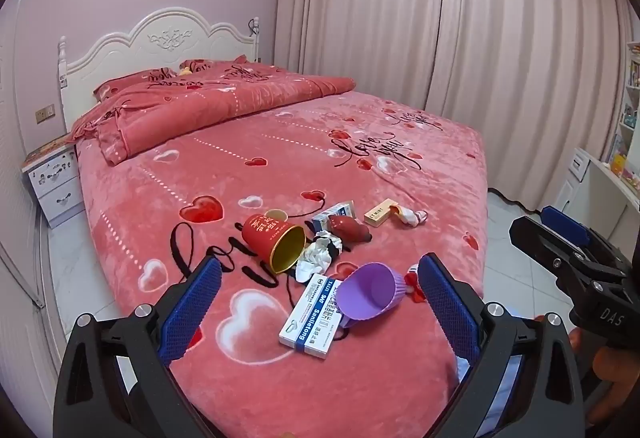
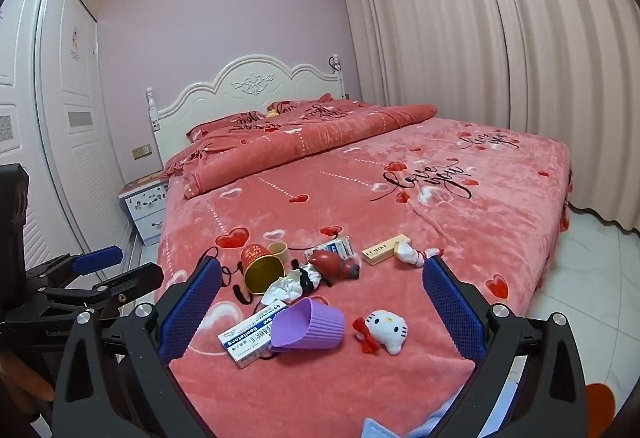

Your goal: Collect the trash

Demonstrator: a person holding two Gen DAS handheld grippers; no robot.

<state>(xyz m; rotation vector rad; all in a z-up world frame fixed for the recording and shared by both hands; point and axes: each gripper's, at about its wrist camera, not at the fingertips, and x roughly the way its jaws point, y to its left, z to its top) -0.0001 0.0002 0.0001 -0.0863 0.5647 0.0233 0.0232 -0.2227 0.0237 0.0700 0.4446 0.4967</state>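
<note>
Both jaws spread wide and empty above litter at the foot of the bed

Nothing is held by the left gripper [image 1: 320, 302] or the right gripper [image 2: 322, 300]; the trash lies on the bed cover [image 2: 460, 238]. From left to right, the red tin [image 2: 262, 268] could be rolled away if nudged on its side, the crumpled tissue [image 2: 288, 288] could be pinched together with the plush cover, the white medicine box [image 2: 250, 336] is partly overlain by the purple cup [image 2: 310, 324], so one could be dragged with the other, and the cat plush toy [image 2: 386, 328] could be mistaken for trash. The mint box [image 2: 384, 250] and wrapper [image 2: 412, 254] lie farther off and could be overlooked.
</note>
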